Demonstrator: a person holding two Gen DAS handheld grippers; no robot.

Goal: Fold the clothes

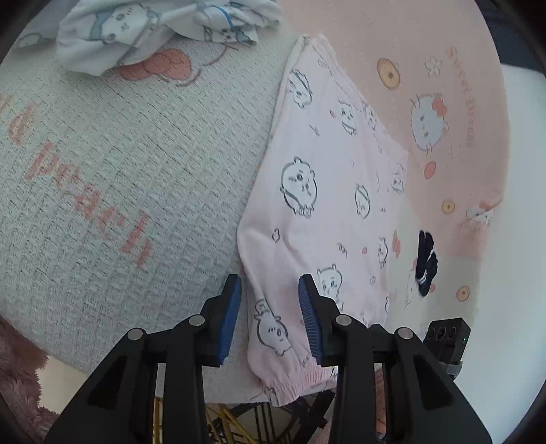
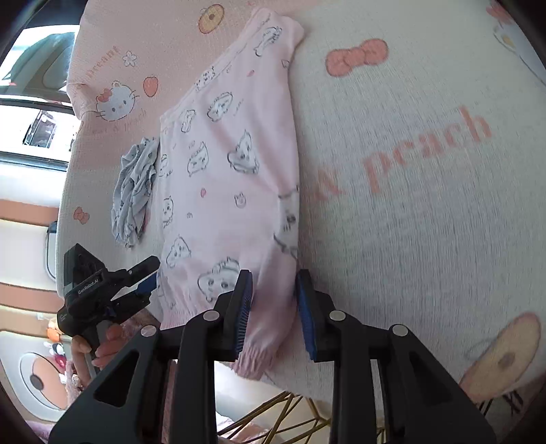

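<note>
Soft, even daylight; blown-out white glare at the sides; fisheye bending and dark vignette at edges.

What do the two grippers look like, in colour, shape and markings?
Both are black plastic. The left gripper and the right gripper each have two angular fingers lined with ribbed blue pads and round silver pins at the joints. Seen from the right wrist view, the left gripper's body carries small white lettering.

A home: cartoon-print blanket point(image 1: 119, 153) spread under crumpled laundry point(image 1: 153, 30).
</note>
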